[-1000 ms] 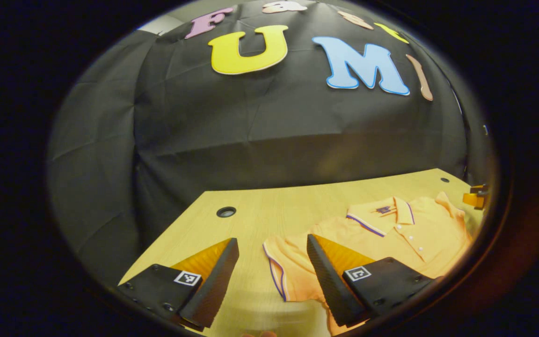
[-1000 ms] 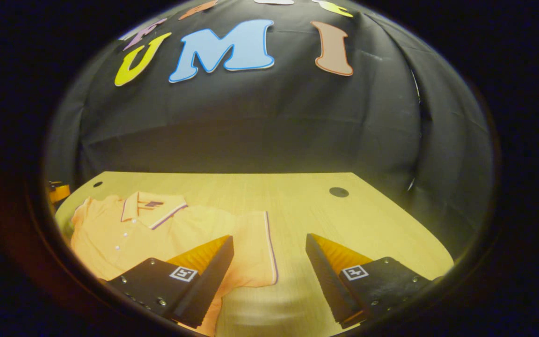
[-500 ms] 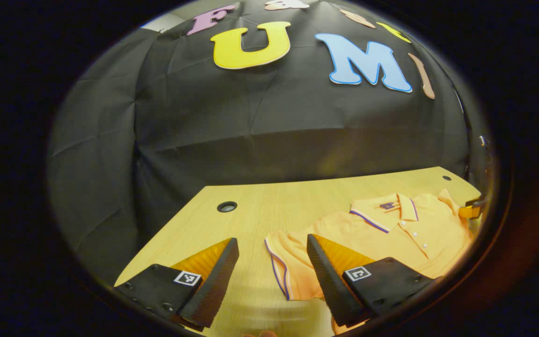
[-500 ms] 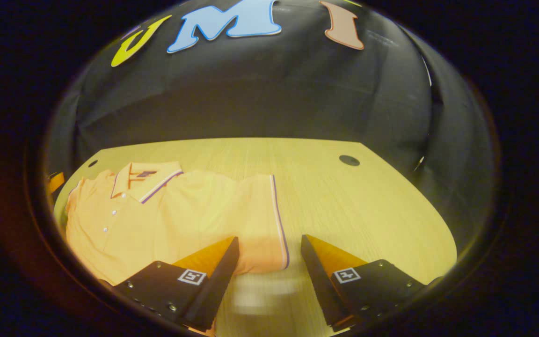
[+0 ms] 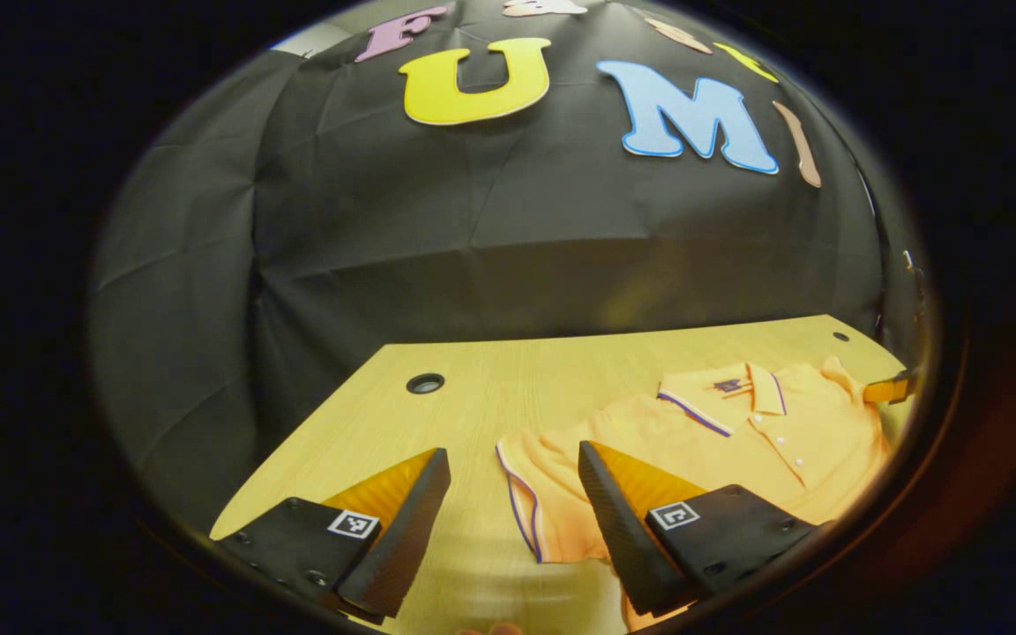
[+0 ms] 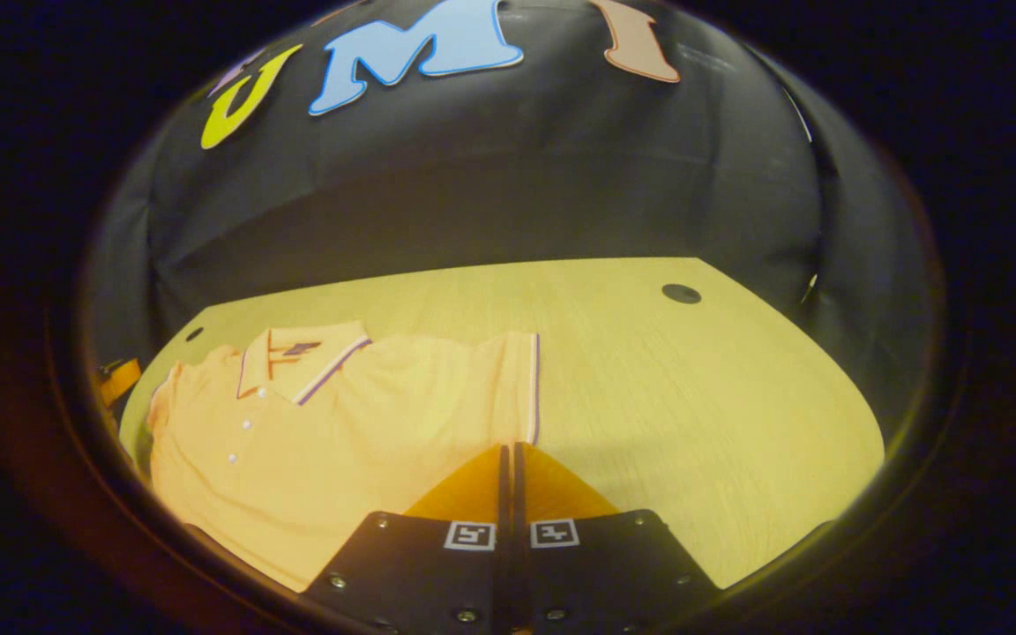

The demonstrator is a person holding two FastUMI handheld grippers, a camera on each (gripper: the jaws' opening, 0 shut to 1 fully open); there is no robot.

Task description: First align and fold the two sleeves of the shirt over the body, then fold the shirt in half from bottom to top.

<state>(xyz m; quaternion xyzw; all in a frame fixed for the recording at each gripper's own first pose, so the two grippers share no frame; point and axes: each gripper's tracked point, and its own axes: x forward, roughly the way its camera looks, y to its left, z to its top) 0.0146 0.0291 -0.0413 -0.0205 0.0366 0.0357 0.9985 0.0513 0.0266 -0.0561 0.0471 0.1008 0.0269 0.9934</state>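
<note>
On the pale wooden worktop [image 6: 693,388] lies an orange polo shirt [image 6: 340,423]; the left gripper [image 5: 512,494] gapes wide, straddling a sleeve hem, while the right gripper [image 6: 508,459] is closed at the other sleeve's edge, its grip unclear.

Fingers [image 6: 508,494] together, perhaps pinching sleeve [image 6: 508,388].

Both views are dim and warm-tinted, with strong fisheye bending at the edges. The worktop [image 6: 649,370] catches the most light; the near worktop [image 5: 473,564] between the fingers looks blurred.
</note>
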